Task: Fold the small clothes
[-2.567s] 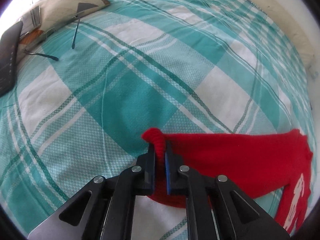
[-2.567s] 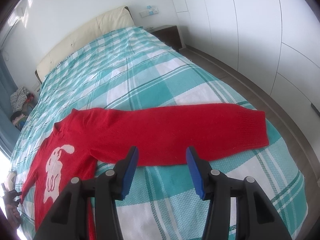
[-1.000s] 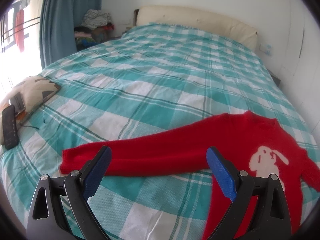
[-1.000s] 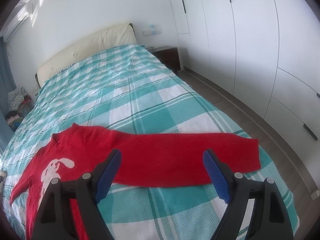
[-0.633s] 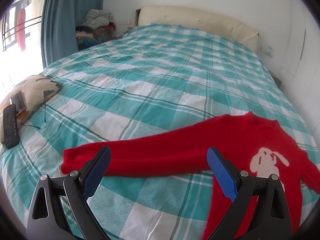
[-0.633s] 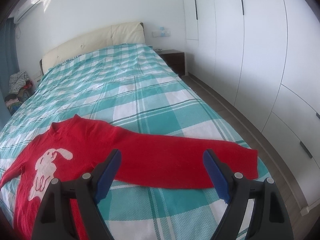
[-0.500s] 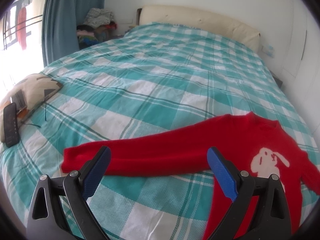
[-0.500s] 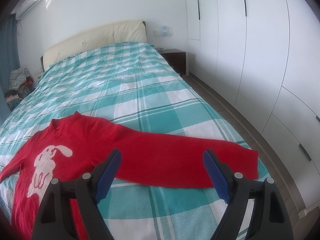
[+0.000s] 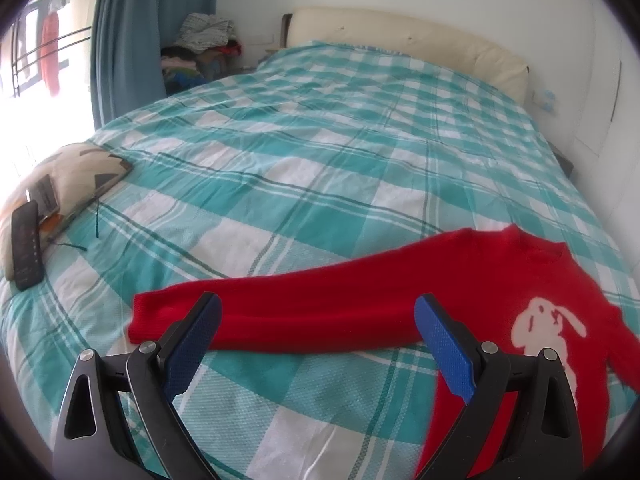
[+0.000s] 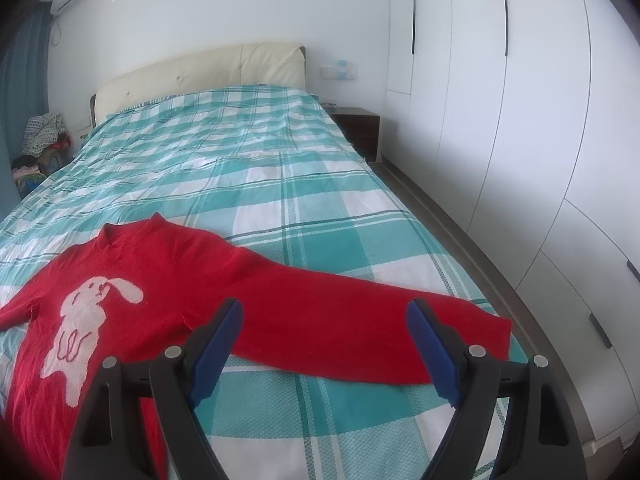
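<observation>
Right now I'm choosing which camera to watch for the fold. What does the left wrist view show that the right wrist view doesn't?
Only the left wrist view shows the cushion, the remote and the window.

Only the right wrist view shows the wardrobe and the nightstand.

Both show the red sweater spread flat on the checked bed, with the left claw and right claw open, each above a different sleeve.

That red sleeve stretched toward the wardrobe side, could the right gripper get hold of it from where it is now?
Probably yes. The right gripper is open above the sleeve, which lies flat on the bed with nothing on it or in the way.
</observation>
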### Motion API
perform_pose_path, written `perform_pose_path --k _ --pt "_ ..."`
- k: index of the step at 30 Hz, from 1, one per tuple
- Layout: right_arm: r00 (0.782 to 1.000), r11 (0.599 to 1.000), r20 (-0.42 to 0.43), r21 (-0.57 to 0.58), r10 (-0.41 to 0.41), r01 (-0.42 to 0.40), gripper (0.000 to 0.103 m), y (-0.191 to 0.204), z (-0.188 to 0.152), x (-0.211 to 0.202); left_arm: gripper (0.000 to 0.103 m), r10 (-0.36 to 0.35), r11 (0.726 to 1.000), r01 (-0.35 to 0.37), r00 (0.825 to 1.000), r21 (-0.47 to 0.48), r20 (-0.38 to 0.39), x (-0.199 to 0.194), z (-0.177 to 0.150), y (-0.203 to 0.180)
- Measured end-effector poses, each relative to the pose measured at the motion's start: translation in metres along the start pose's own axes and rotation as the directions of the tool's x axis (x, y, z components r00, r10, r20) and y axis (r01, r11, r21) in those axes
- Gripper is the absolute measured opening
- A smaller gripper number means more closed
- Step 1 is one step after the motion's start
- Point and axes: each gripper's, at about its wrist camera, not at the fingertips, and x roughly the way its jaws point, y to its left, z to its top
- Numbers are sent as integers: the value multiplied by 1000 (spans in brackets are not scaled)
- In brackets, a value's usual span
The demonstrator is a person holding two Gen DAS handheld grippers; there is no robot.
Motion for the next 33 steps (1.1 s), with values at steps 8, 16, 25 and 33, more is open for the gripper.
perform_pose_path --k 8,16,25,33 --pt "1000 1000 6 -21 -16 16 83 1 0 0 98 5 1000 -5 1000 -5 -2 0 0 2" --pt "999 998 24 -52 -39 40 83 5 0 -1 98 11 1000 -11 1000 -9 -5 2 -1 4" --pt "998 997 28 -61 -52 53 83 6 0 0 98 21 1000 -22 1000 -22 -9 3 -3 9" --pt "998 997 25 -61 -50 51 83 5 -1 1 98 21 1000 -21 1000 -22 -10 3 -3 9"
